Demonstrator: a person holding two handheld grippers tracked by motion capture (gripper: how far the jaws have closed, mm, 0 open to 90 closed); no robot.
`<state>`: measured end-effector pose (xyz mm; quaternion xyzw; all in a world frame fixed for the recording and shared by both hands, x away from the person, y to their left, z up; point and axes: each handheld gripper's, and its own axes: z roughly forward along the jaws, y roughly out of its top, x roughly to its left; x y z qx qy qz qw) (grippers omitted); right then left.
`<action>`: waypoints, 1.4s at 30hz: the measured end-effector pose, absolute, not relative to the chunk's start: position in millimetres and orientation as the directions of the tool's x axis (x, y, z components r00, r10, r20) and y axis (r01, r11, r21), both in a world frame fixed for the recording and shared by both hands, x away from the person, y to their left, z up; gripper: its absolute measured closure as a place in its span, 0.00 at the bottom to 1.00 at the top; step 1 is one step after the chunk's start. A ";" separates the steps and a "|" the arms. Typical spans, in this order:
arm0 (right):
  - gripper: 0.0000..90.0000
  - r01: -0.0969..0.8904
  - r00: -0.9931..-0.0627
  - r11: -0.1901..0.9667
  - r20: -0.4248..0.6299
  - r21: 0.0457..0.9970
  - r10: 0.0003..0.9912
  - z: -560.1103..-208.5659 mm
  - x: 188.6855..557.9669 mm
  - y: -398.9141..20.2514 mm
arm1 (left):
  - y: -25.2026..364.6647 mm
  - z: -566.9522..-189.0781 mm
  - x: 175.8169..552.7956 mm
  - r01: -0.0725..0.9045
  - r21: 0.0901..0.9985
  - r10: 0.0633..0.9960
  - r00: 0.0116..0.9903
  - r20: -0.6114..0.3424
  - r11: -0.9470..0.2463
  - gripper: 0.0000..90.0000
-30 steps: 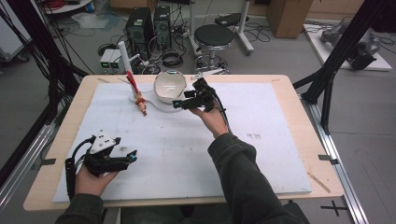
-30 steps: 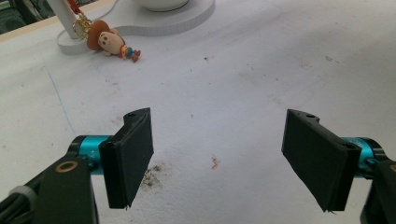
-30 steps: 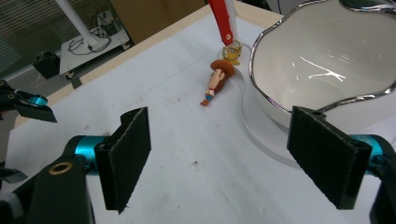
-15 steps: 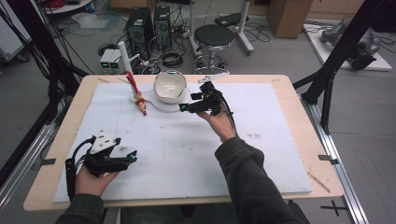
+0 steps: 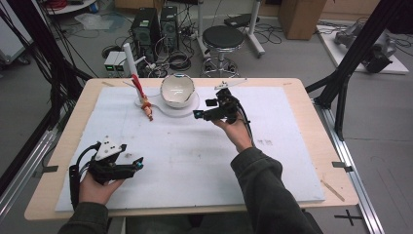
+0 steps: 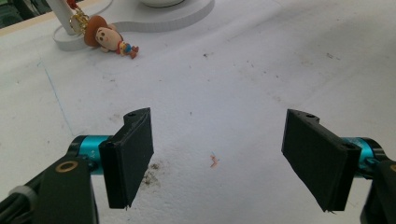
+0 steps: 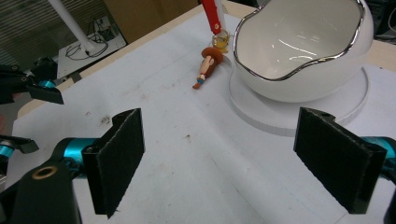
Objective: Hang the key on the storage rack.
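The right hand-held gripper (image 5: 200, 114) hangs released beside the white bowl (image 5: 177, 90) on its round stand at the worktop's (image 5: 302, 92) far side (the approach step, I judge); next it must close on the rim; the left hand-held gripper (image 5: 138, 165) rests open, well apart.
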<state>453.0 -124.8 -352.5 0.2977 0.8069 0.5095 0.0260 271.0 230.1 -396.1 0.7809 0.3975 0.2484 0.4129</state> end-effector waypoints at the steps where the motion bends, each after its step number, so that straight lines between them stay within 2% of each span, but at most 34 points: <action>1: 0.18 0.455 -0.820 0.305 0.261 0.836 0.509 -352.6 452.5 -125.6 | 230.2 -396.2 271.1 0.416 0.842 0.826 0.561 0.059 -0.343 0.28; 42: 0.15 0.456 -0.792 0.285 0.239 0.843 0.562 -358.3 429.2 -194.5 | 231.3 -395.6 271.2 0.416 0.842 0.829 0.555 0.062 -0.342 0.28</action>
